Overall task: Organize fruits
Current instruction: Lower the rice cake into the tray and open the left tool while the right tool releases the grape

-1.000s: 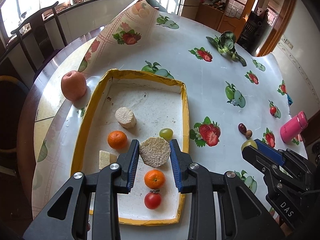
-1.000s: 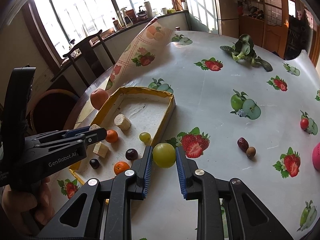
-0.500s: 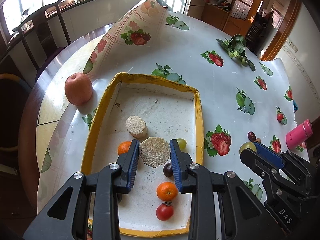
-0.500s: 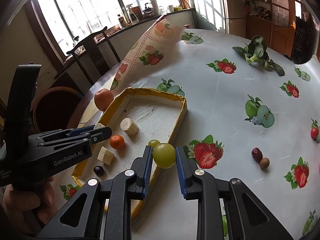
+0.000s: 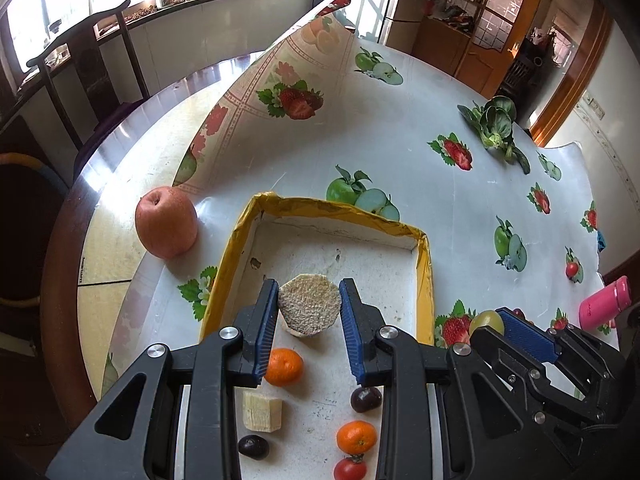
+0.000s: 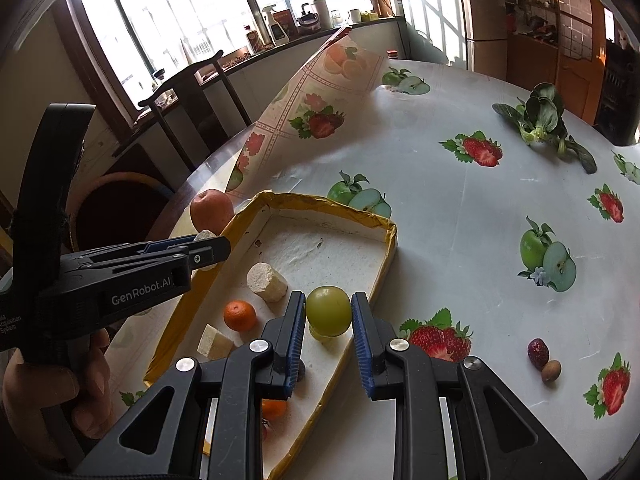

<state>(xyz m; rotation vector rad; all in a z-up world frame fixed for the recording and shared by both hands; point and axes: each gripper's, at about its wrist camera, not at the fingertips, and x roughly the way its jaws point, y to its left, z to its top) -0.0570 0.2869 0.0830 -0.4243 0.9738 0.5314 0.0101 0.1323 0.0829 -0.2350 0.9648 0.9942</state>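
Note:
My left gripper (image 5: 309,306) is shut on a pale grainy round slice (image 5: 309,309) and holds it above the yellow-rimmed tray (image 5: 425,264). My right gripper (image 6: 328,312) is shut on a green grape-like fruit (image 6: 329,310) and holds it over the tray's right rim (image 6: 384,264); it also shows in the left wrist view (image 5: 487,321). In the tray lie two small oranges (image 5: 283,367) (image 5: 356,437), a cherry tomato (image 5: 350,469), two dark fruits (image 5: 365,399) (image 5: 253,446), a pale cube (image 5: 261,414) and a pale cylinder (image 6: 265,282).
A red apple (image 5: 166,227) stands on the table left of the tray. A dark date (image 6: 537,353) and a brown nut (image 6: 551,372) lie to the right. A leafy green (image 5: 496,128) lies far back, a pink bottle (image 5: 605,303) at the right edge. The tablecloth (image 5: 304,80) is folded up behind.
Both grippers moved forward and left over the tray with their loads. The right gripper now holds the green fruit above the tray's inside instead of beside it.

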